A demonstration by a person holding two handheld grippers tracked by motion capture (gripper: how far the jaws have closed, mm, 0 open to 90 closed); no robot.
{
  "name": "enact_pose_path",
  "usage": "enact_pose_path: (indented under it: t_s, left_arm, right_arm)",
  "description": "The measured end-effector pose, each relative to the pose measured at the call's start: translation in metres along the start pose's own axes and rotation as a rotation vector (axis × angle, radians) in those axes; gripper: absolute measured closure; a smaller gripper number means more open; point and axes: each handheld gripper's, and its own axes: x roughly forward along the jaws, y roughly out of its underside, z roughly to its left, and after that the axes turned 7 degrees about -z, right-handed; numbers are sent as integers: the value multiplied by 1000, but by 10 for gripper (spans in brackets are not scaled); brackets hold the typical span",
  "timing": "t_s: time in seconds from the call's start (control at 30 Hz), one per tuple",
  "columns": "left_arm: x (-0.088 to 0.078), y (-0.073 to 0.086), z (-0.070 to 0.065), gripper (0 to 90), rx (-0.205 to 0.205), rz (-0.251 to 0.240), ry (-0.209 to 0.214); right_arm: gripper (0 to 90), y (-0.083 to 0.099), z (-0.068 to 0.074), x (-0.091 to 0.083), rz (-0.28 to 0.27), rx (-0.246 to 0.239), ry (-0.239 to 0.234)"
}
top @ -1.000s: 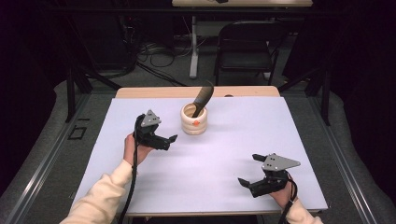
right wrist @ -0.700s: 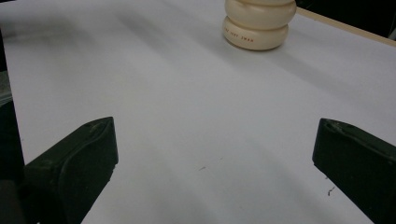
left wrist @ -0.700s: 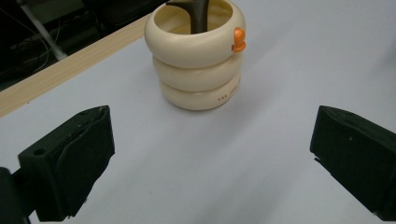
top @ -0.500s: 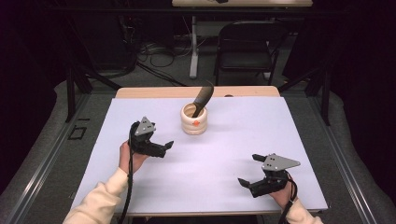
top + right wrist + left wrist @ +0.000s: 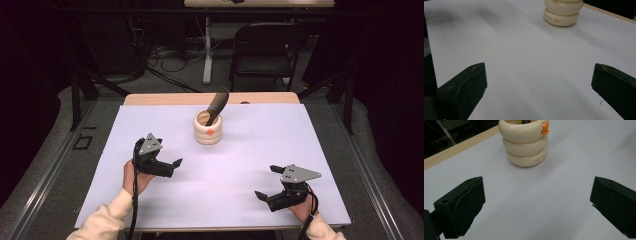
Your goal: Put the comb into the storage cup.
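Standing upright near the table's (image 5: 150, 120) far edge, the cream ribbed pot (image 5: 208, 131) looks rigid, smooth and probably slippery; gripping across a groove between its rings seems safest. Its long axis is vertical, and a dark pestle (image 5: 217, 104) leans out up-right. Left claw (image 5: 167, 165) and right claw (image 5: 266, 182) both gape empty.

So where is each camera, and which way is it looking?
High view: sits above the person's side, looks forward and down on the table; both forearms, left gripper and right gripper show.
Left gripper view: rides on the left gripper, faces the cream holder close ahead; its two black jaws, wide apart, show.
Right gripper view: rides on the right gripper, faces the holder farther off; its jaws, wide apart, show.
All three share the holder.
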Motion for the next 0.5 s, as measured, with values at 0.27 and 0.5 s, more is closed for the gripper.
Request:
enact_pose_path:
  t_s: [0.27, 0.5]
  left_arm:
    - [-8, 6, -3, 0, -1, -4, -10]
    - [-14, 12, -7, 0, -1, -9, -19]
  right_arm:
    - [0, 0, 0, 0, 2, -1, 4]
    - [0, 0, 0, 0, 1, -3, 1]
